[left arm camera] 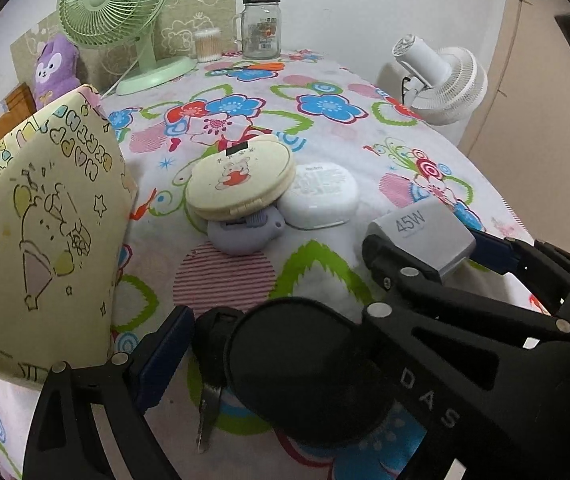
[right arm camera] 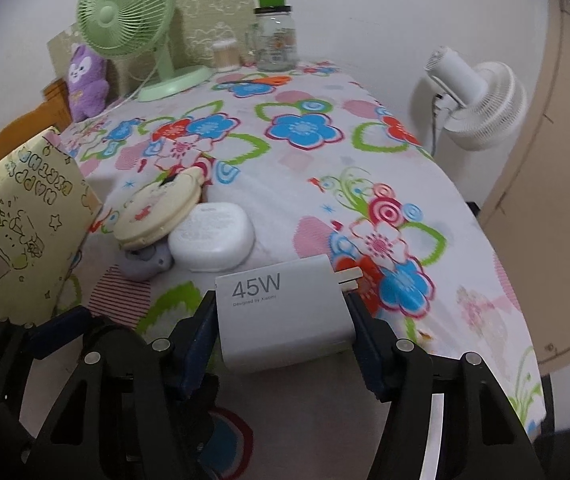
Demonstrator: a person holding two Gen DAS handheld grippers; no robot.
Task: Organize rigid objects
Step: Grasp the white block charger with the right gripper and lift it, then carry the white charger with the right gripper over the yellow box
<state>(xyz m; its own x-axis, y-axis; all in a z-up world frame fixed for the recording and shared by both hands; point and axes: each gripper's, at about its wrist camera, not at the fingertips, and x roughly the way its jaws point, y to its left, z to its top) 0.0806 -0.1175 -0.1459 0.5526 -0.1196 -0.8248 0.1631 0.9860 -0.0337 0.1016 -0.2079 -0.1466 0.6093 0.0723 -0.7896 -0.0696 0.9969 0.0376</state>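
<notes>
Two tongs (right arm camera: 283, 316) – right clamped on charger (right arm camera: 285, 312), left state unclear – compact (left arm camera: 241, 178), white case (left arm camera: 319, 196) ahead

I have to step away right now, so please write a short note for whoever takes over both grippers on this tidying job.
Right gripper: fingers closed on the sides of the white square 45W charger; I can't tell if it is lifted off the flowered tablecloth.
Left gripper: a black round disc and a black key sit between its fingers; grip unclear.
Waiting: cream round compact leaning on a lilac item, beside a white rounded case, near the yellow cartoon box.
Done: nothing visibly sorted.
Left: probably place the charger, then the rest.
</notes>
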